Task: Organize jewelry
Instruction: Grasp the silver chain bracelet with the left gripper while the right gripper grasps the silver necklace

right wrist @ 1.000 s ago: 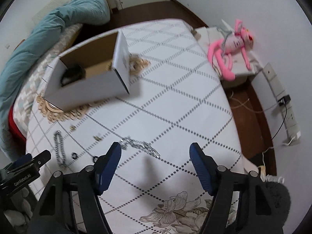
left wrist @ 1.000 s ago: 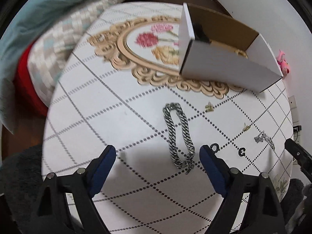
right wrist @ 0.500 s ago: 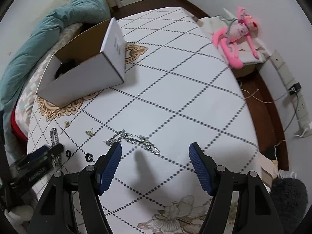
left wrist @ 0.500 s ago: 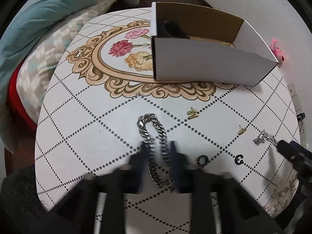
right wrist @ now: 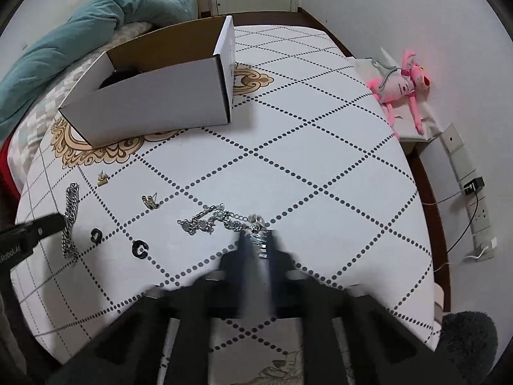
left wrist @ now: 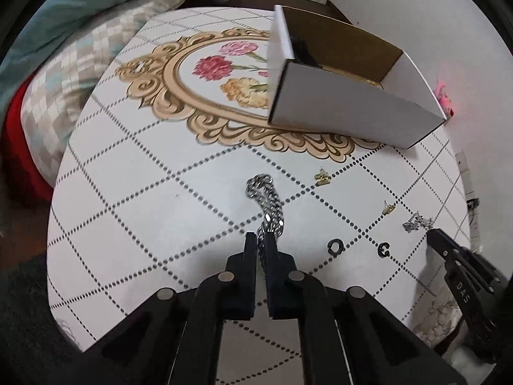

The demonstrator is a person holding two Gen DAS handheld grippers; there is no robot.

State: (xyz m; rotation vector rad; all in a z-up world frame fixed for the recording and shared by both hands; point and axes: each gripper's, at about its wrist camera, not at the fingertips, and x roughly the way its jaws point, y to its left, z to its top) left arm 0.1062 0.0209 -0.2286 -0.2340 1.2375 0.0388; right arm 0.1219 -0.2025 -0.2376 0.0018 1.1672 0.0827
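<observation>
My left gripper (left wrist: 261, 240) is shut on the near end of a thick silver chain (left wrist: 267, 200) that lies on the white table; it also shows in the right wrist view (right wrist: 69, 216). My right gripper (right wrist: 258, 240) is shut on the right end of a thin silver bracelet (right wrist: 211, 219), blurred by motion; that bracelet also shows in the left wrist view (left wrist: 416, 223). Two gold earrings (left wrist: 322, 177) (left wrist: 388, 208) and two black ear cuffs (left wrist: 336, 246) (left wrist: 383, 249) lie between the chains. An open white cardboard box (left wrist: 346, 109) stands behind them.
The table (right wrist: 320, 166) has a dotted diamond pattern and a gold floral medallion (left wrist: 205, 73). Pillows and a teal blanket (left wrist: 80, 9) lie to the left. A pink plush toy (right wrist: 400, 86) and a power strip (right wrist: 471, 189) are off the right edge.
Both grippers were open a second ago. The left closed on the thick chain first; the right moved down and closed on the thin bracelet.
</observation>
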